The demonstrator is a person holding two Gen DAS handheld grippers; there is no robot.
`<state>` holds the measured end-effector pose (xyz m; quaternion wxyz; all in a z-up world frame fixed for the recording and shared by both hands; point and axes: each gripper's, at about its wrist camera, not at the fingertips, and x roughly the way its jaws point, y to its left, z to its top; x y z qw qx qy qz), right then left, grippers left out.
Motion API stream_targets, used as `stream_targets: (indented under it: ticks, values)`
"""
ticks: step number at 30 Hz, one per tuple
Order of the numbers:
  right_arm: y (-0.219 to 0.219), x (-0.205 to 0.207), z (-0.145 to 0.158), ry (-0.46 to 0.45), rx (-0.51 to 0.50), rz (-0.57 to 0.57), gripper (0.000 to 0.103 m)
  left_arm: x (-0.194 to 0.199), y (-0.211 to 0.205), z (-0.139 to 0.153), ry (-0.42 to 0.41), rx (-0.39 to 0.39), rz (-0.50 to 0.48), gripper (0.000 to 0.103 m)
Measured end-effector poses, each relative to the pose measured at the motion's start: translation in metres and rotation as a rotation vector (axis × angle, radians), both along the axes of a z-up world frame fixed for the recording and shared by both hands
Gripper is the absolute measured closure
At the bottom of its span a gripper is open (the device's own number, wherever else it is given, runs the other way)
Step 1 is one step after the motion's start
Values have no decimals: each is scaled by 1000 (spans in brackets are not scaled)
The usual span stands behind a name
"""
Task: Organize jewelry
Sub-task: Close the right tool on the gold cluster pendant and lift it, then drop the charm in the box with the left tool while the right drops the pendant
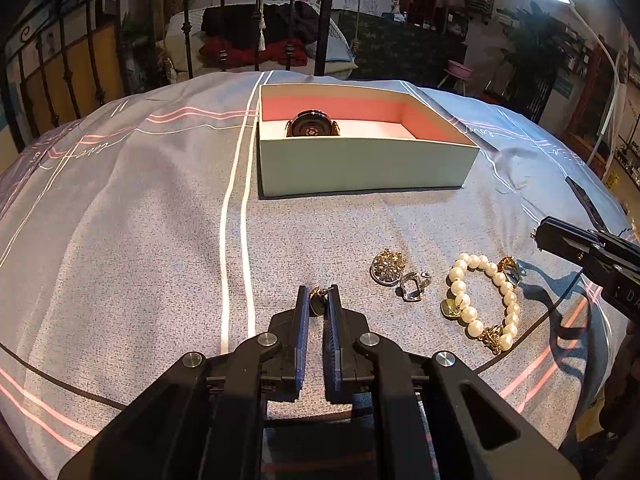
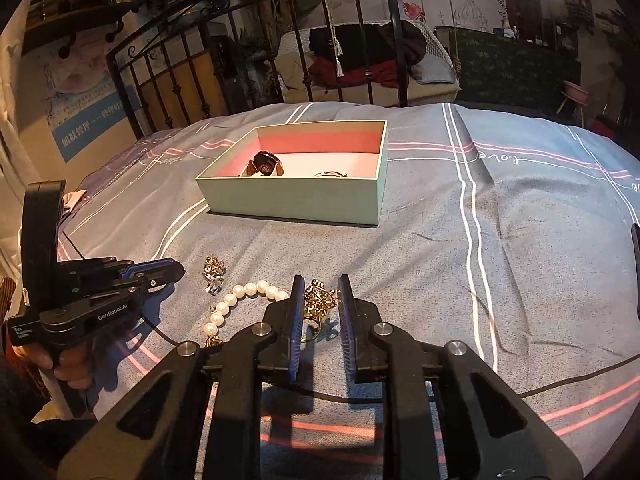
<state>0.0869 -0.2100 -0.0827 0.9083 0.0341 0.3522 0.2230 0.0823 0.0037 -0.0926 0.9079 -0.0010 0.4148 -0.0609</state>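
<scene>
- Left gripper [image 1: 319,299]: jaws narrow, closed around a small dark oval gold-rimmed earring [image 1: 318,303] near the pad tips. Whether the piece is lifted or resting on the grey striped bedspread [image 1: 160,240] I cannot tell.
- Right gripper [image 2: 319,300]: jaws part-open, straddling a gold filigree ring [image 2: 318,304] that lies on the bedspread; pads not touching it.
- Mint-green open cardboard box with pink lining [image 1: 360,164] sits toward the far edge of the bedspread, well apart from the loose pieces. Inside: a dark round watch [image 1: 312,124] by the left wall; in the right wrist view a thin bangle [image 2: 330,174] lies nearer the middle.
- Loose, in the near right part of the bedspread: white pearl bracelet with gold charms [image 1: 480,300], gold crystal-cluster brooch [image 1: 387,266], clear stone ring [image 1: 416,286].
- Handling, judged: earring light, rigid, smooth, so likely to slip or pivot; grip flat faces squarely.
- Filigree ring: light, stiff, open metalwork; pinch across the band, gently.
- Bracelet: limp; will sag, so take mid-strand.
- Soft bedding yields when pressed.
</scene>
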Motion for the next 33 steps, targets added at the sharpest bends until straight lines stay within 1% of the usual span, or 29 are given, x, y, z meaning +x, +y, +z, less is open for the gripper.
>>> stream_targets:
  ticks: [4,8,12,17,22,25,27,29,33]
  values:
    - [3,1,1,-5,-4,9,85,-1,3,3,-9,-35,-1,94]
    - [6,1,2,-11,-4,20,85,-5,2,12,-47,-65,-13,94]
    - [10,5,9,-32,-10,30,85,-3,-1,25,-86,-79,-22,94]
    - [18,15,26,-72,-12,47,85,7,-2,48,-140,-84,-17,94]
    - [27,30,43,-109,-11,57,85,22,-3,72,-193,-75,-6,94]
    - [31,44,50,-112,-1,49,85,33,-5,86,-218,-89,-3,94]
    - [33,55,53,-113,14,39,85,43,-8,94,-242,-74,6,94]
    - [36,66,58,-119,12,28,85,53,-11,99,-249,-59,12,94]
    - [41,90,67,-137,-2,2,85,80,-14,109,-250,-80,25,94]
